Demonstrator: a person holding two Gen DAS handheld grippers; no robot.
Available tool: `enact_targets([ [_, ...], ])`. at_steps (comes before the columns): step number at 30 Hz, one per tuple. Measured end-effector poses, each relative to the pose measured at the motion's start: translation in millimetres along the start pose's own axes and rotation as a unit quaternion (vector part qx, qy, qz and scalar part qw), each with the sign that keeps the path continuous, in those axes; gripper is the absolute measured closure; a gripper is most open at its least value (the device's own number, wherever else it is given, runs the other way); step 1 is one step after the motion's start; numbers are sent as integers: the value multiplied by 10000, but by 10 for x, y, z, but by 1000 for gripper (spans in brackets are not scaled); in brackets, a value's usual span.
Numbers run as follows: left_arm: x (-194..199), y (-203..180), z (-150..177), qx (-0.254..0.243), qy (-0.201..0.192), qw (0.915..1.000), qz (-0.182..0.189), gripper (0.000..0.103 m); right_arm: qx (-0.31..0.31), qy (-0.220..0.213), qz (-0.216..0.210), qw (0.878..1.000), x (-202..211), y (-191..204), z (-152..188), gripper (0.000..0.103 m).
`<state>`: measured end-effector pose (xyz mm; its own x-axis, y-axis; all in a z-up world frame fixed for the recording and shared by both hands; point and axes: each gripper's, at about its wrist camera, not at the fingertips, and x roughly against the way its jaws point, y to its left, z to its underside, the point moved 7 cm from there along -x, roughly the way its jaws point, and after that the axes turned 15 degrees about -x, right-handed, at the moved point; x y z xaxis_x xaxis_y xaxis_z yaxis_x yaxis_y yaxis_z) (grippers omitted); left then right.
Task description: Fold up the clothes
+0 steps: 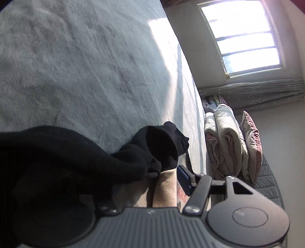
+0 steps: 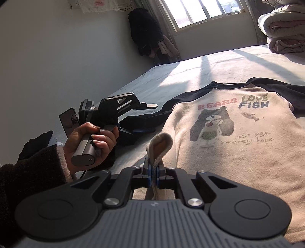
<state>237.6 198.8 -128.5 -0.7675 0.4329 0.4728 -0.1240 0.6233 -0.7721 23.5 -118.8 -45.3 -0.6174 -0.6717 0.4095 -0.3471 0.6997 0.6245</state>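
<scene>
Beige sweatshirt [image 2: 238,152] print (bear graphic): "BEARS LOVE FISH", "EST 1988", "Sincerely hope"

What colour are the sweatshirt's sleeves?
Black, against a beige body; the sleeves of the sweatshirt show best in the right wrist view.

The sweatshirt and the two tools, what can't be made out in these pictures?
- Left tool, left wrist view: one finger buried under the black sleeve.
- Sweatshirt, right wrist view: hem behind the right tool, right sleeve cut off by the edge.
- Wall poster: too small to read.
</scene>
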Motion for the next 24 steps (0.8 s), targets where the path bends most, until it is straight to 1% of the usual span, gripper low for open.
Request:
enact_targets([
  [1, -41, -29, -75, -107, -90, 9997, -219, 50, -61, -12, -17, 10000, 19, -24, -22, 97],
  [2, -76, -74, -154, -387, -175, 9979, -479, 54, -99, -11, -35, 9999, 27, -38, -41, 97],
  [4, -138, -168, -316, -938, -344, 9901, -991, 76, -156, 5, -79, 9998, 40, -61, -78, 97],
  [5, -156, -201, -394, -1152, -415, 9855, -1174, 78, -156, 20, -107, 9998, 43, -62, -96, 97],
  [7, -155, -239, -632, -1458, -687, 9763, -1443, 80, -124, 60, -163, 9998, 42, -50, -113, 97],
  [8, -144, -233, -766, -1452, -822, 9754, -1439, 83, -82, 99, -200, 9997, 40, -34, -114, 97],
  [10, -129, -208, -1005, -1381, -1042, 9750, -1399, 85, -34, 187, -306, 9994, 24, 0, -103, 97],
  [14, -164, -113, -1308, -1299, -1194, 9721, -1545, 86, 55, 456, -465, 9979, -101, 64, -46, 97],
  [16, -206, -81, -1343, -1337, -1128, 9714, -1608, 86, 119, 594, -527, 9968, -169, 104, -4, 97],
  [18, -262, -46, -1314, -1346, -928, 9712, -1735, 85, 223, 787, -624, 9947, -250, 168, 76, 96],
  [19, -269, -24, -1275, -1362, -821, 9710, -1784, 84, 295, 884, -662, 9934, -292, 206, 125, 96],
  [20, -265, -21, -1237, -1386, -740, 9709, -1805, 81, 386, 979, -685, 9921, -338, 250, 178, 96],
  [22, -240, -44, -1185, -1448, -644, 9716, -1759, 60, 543, 1168, -726, 9890, -441, 330, 289, 96],
  [24, -158, -85, -1114, -1600, -534, 9710, -1693, 55, 736, 1390, -726, 9849, -557, 399, 416, 94],
])
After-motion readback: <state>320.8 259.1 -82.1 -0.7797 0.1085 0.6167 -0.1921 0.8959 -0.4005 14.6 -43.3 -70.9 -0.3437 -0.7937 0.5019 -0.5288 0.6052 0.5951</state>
